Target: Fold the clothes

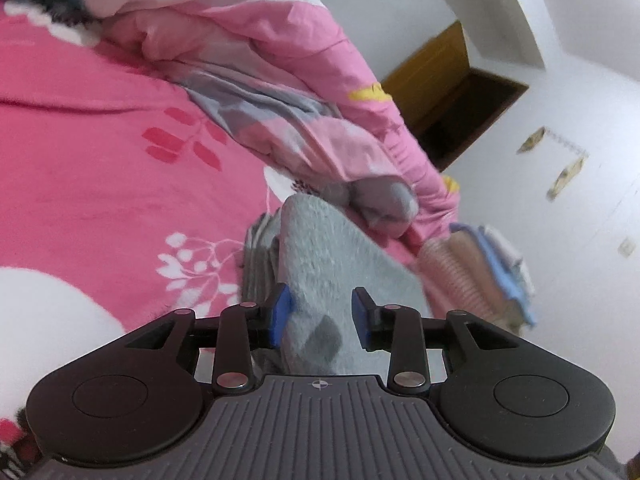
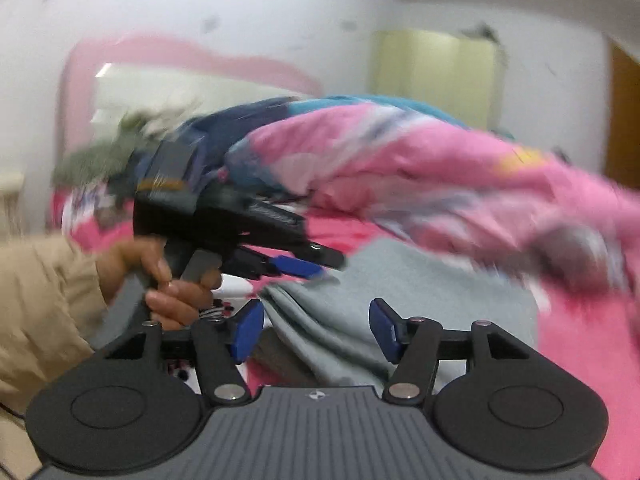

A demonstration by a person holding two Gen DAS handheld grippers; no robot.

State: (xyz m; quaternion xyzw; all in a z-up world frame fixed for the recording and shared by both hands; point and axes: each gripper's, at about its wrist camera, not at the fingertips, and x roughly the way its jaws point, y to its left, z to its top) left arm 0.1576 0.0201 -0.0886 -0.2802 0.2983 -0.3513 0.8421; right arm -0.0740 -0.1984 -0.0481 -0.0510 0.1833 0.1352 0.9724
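Grey fleece out on the pink bed, mid-fold.

Left gripper [image 1: 321,318] parted, fleece [image 1: 332,264] lying between the pads, not pinched. Right gripper [image 2: 316,330] also loose, fleece just ahead and under, nothing grasped. Looked soft, floppy, light, probably bunchy rather than slippery. Best grabbed at an edge or corner, both layers together. Quilt [image 1: 280,80] heaped just beyond.

Both wrist views look closely along their fingers, slightly downward, sharing the grey garment [image 1: 340,264] and pink quilt [image 2: 420,160].
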